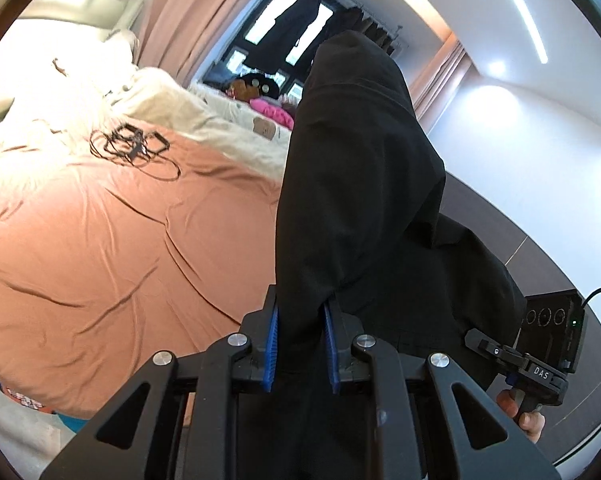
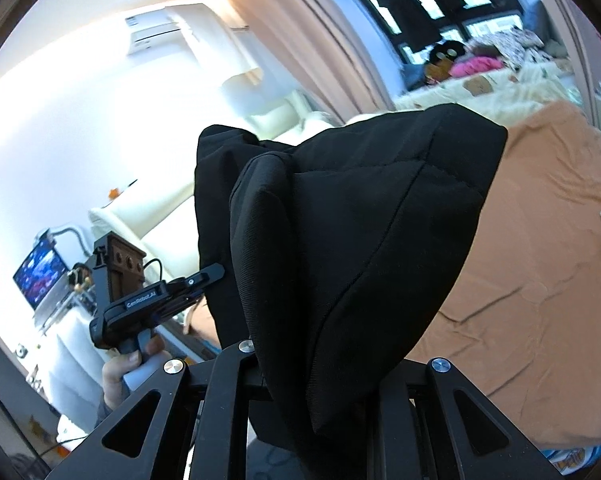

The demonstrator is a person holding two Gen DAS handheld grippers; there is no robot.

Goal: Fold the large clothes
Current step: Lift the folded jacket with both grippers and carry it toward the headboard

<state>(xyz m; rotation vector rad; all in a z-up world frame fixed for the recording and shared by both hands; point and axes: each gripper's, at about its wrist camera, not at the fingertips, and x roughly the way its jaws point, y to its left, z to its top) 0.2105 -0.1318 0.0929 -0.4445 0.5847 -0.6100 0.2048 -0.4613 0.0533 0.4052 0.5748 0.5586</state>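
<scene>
A large black garment (image 1: pixel 360 184) hangs in the air above the bed. My left gripper (image 1: pixel 300 344) is shut on a thick fold of it between its blue pads (image 1: pixel 271 344). In the left wrist view my right gripper (image 1: pixel 496 350) shows at the lower right, its fingers running into the same cloth. In the right wrist view the black garment (image 2: pixel 360 248) drapes over and hides my right gripper's fingertips. There my left gripper (image 2: pixel 216 270) shows at the left, gripping the garment's edge.
An orange bed sheet (image 1: pixel 100 240) covers the bed below. A tangle of black cable (image 1: pixel 132 146) lies on it. A cream blanket (image 1: pixel 204 120) and soft toys (image 1: pixel 268 100) lie by the window. A screen (image 2: pixel 40 270) stands at the left.
</scene>
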